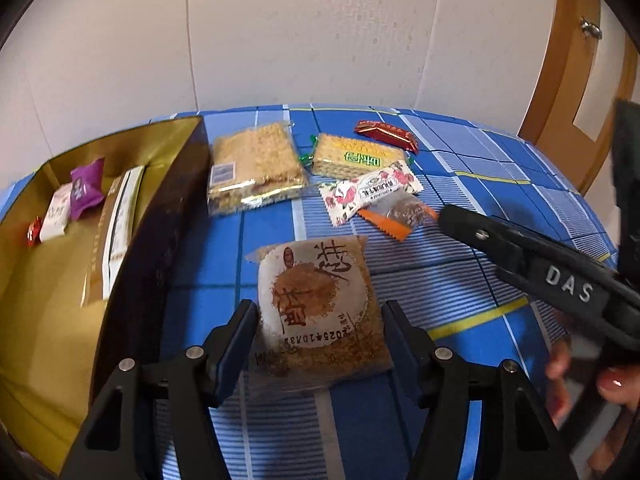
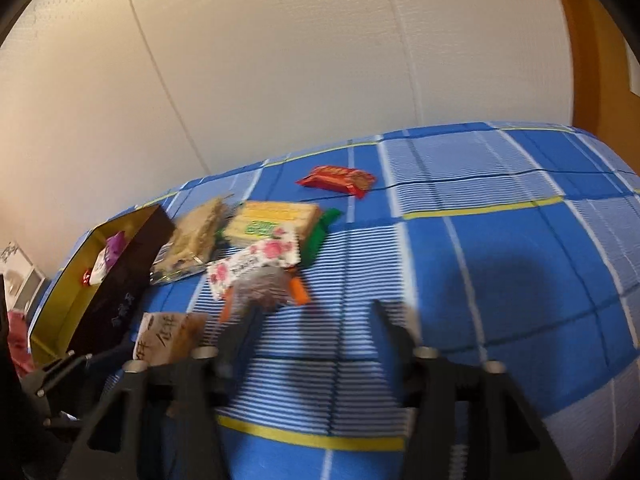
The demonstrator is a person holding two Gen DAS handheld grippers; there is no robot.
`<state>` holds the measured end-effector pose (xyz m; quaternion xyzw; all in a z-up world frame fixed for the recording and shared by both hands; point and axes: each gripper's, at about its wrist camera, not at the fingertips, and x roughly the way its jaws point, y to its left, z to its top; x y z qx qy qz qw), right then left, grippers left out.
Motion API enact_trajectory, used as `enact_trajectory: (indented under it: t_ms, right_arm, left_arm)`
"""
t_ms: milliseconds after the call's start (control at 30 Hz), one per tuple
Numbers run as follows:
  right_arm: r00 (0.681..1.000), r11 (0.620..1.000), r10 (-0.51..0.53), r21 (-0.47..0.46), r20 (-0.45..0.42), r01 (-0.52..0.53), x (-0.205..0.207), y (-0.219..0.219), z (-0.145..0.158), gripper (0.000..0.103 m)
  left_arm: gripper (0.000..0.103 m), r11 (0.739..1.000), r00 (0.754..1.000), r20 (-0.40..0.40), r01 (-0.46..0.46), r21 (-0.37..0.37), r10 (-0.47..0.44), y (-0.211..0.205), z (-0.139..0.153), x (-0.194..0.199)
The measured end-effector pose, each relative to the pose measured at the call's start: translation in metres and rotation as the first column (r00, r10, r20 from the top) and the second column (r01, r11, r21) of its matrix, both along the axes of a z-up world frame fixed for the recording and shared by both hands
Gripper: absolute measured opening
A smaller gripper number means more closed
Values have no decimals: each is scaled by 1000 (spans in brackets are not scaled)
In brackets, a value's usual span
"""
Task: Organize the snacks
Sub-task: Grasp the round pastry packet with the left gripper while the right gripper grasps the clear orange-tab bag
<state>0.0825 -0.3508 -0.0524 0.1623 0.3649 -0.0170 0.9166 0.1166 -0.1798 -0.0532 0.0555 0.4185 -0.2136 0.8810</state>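
My left gripper (image 1: 320, 316) is shut on a brown round-pastry packet (image 1: 316, 300), one finger against each side, just right of the open gold box (image 1: 160, 240). The same packet (image 2: 172, 338) shows at the lower left in the right wrist view. My right gripper (image 2: 316, 324) is open and blurred above the blue checked cloth, with nothing between its fingers. A clear packet with orange ends (image 2: 264, 292) lies just ahead of its left finger. In the left wrist view one right finger (image 1: 480, 236) reaches toward that packet (image 1: 400, 216).
The gold box holds a purple packet (image 1: 86, 188), a white packet (image 1: 56, 216), a red candy (image 1: 34, 232) and a long white carton (image 1: 116, 220). On the cloth lie a brittle slab (image 1: 252, 168), yellow crackers (image 1: 356, 156), a floral packet (image 1: 372, 192) and a red bar (image 1: 386, 134). A hand (image 1: 612, 384) is at the right.
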Motion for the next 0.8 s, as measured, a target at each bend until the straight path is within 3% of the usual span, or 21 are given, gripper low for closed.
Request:
enact_trajectory:
  t_ms: [100,200,333,367,400,500,600,667,733,800]
  right_arm:
    - [999,999,38,38,4,-38,11,6,-1,73]
    - [996,995,93,20,10,-93,22,17,2,73]
    - [985,986,164,5,-47,-164,40,30,-7,73]
    - [985,986,164,7,-46,-164,40,30,-7,65]
    - [986,986,165,18,-32,-164,38,28,-7,51]
    - [987,987,154,40,-45,-153,36,19,-11,46]
    - [993,995,97,-1,-60,-98,25,7,-8,46]
    - [997,998,50,32,-62,-48,11,-10,-7,48]
    - [998,996,-13,85,-60,18,-4,-30,-6,53]
    - [995,991,-79,100,-56,84,-14,-44,-3,66]
  left_arm:
    - [65,1000,1000,-2,1,1,-1,2,-1,-2]
    - [66,1000,1000,2,4,8,-4,2,-1,-4]
    - [68,1000,1000,-14,-1,7,1,5,-5,-4]
    - [68,1000,1000,-15,-4,2,4,6,-5,-4]
    - [69,1000,1000,-12,-6,2,6,6,-6,-4]
    - [69,1000,1000,-6,-4,12,4,4,-6,-5]
    - [69,1000,1000,-12,-8,1,8,6,-5,-4]
    - [69,1000,1000,-11,-6,5,6,5,-5,-4]
    - [69,1000,1000,-10,-8,4,9,6,-5,-5]
    - [69,1000,1000,-12,-12,3,12,5,-5,-5]
